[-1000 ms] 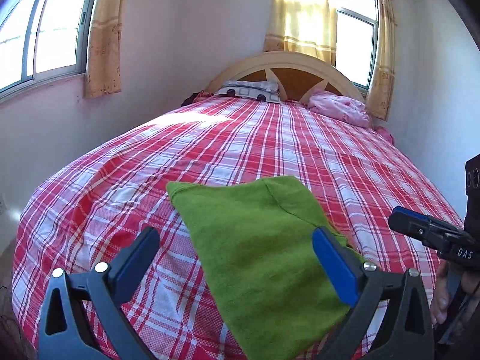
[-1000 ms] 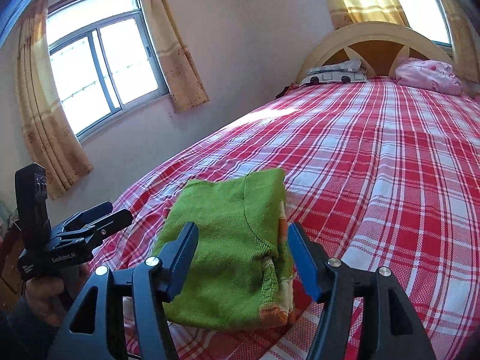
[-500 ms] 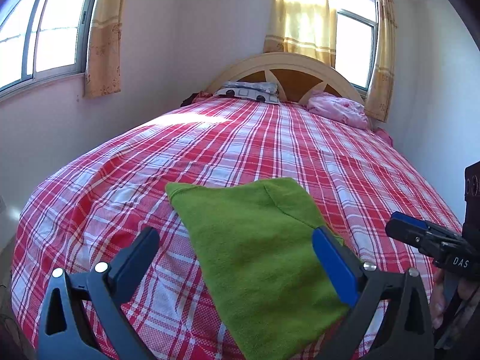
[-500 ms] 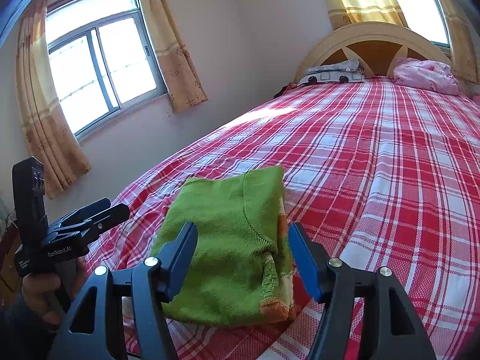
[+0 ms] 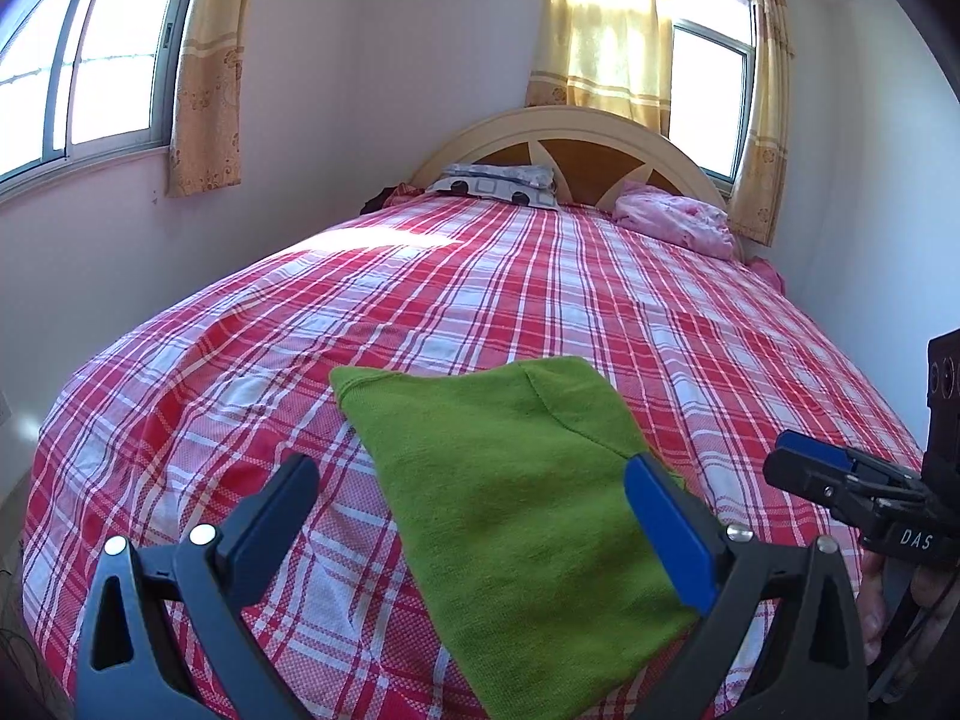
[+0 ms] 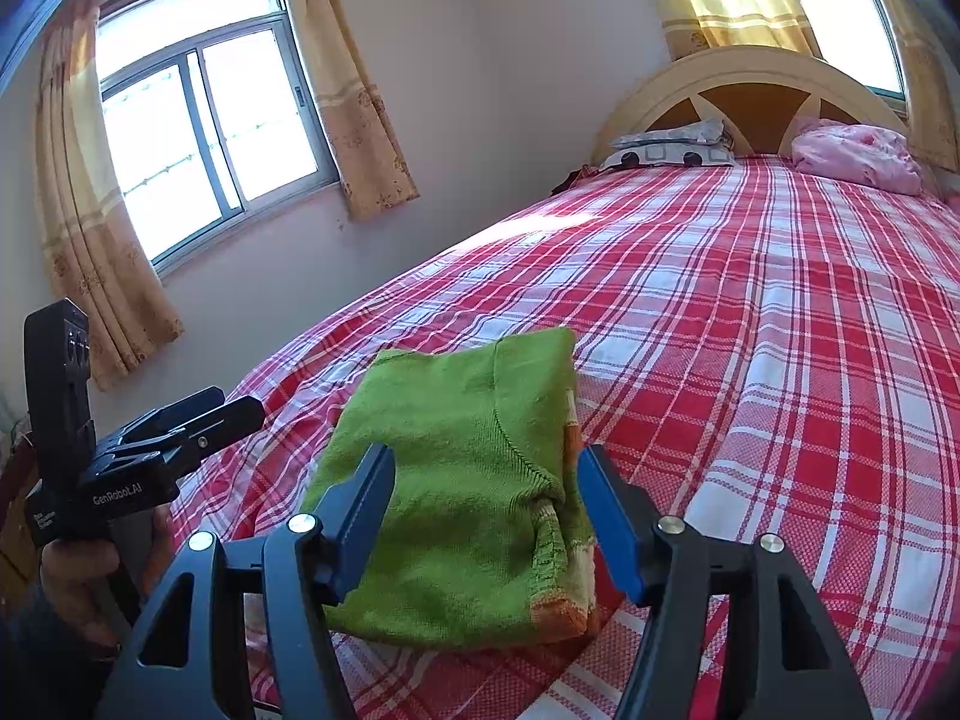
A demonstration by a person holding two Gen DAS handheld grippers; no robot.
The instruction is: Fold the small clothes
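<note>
While both grippers, left (image 5: 471, 516) and right (image 6: 483, 519), hover with jaws apart and empty, the folded green garment (image 5: 516, 504) lies near them on the bed (image 5: 540, 300).

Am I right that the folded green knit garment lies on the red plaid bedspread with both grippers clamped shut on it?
Not quite. The folded green knit garment lies on the red plaid bedspread, but both wrist views show the left gripper and right gripper open, holding nothing.
</note>
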